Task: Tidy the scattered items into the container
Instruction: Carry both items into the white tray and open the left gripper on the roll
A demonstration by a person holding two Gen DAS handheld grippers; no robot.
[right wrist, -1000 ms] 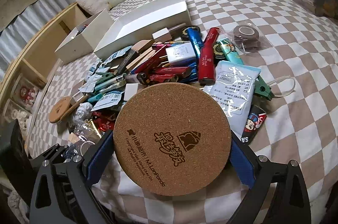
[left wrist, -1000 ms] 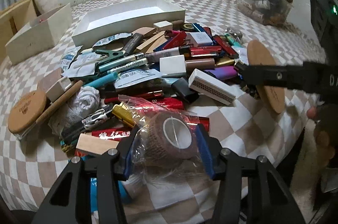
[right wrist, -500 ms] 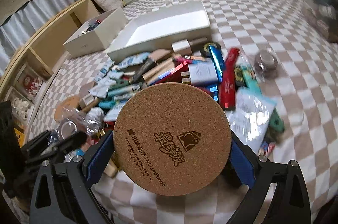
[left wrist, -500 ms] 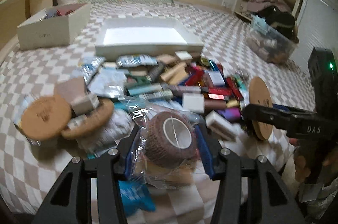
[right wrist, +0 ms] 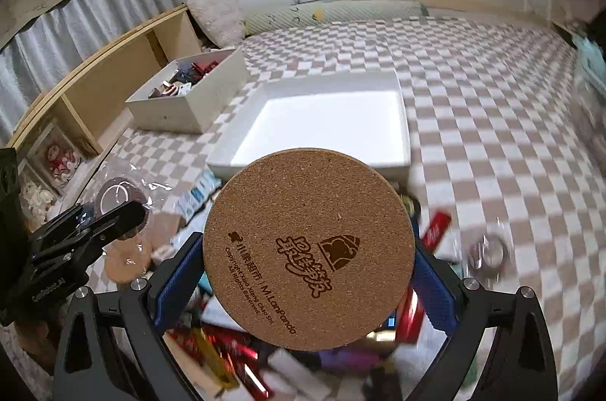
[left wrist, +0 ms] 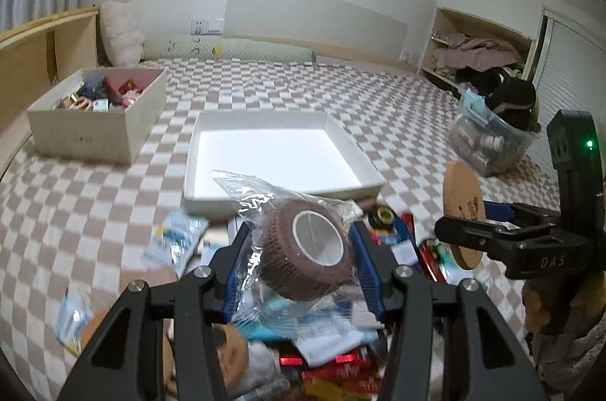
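From the left wrist: the left gripper [left wrist: 303,257], clamped on a bagged brown tape roll [left wrist: 306,245], faces the empty white tray [left wrist: 360,166] lying straight ahead beyond the clutter. From the right wrist: the right gripper [right wrist: 308,281], closed on a cork coaster [right wrist: 308,245], sees that tray just ahead, slightly left; neither hand looks clearly nearer.

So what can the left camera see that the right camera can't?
Only the left wrist view shows the clear tub of clothes and the shelf with laundry at the right.

Only the right wrist view shows the printed face of the cork coaster and the low cubby with toys.

Both show the white tray, the beige box of things, the bagged brown tape roll in the left hand-held gripper, and the right hand-held gripper holding the coaster.
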